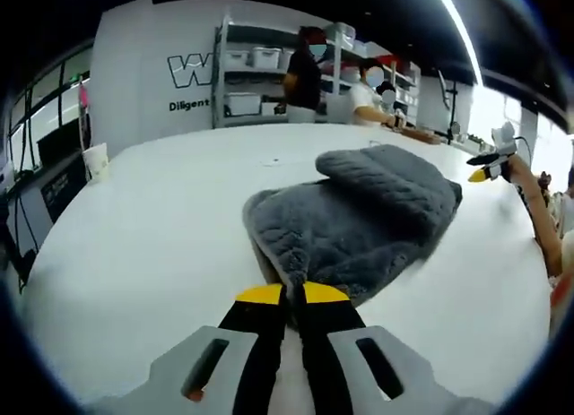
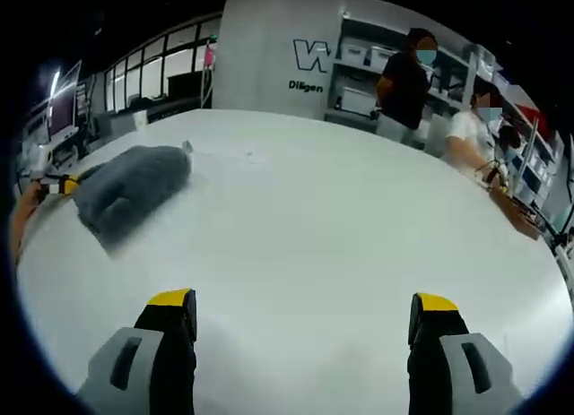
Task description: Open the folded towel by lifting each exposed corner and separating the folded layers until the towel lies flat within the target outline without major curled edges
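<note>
The left gripper (image 1: 291, 294) pinches the near corner of the grey towel (image 1: 359, 213), jaws pressed together on the fabric. The right gripper (image 2: 303, 309) hangs spread wide over bare white table (image 2: 341, 218), well apart from the towel, which lies bunched and folded over itself. Behind, a wall panel (image 2: 269, 56) reads "W" and "Diligen", cut off. Two people (image 2: 404, 74) stand by shelves (image 1: 251, 65).

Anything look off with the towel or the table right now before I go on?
Nothing is spilled or damaged. The grey towel is still bunched, its top layer rolled into a thick fold rather than flat, and no target outline shows on the white table. The left gripper is shut on the towel's near corner; the right gripper hangs open, well away from it.
</note>
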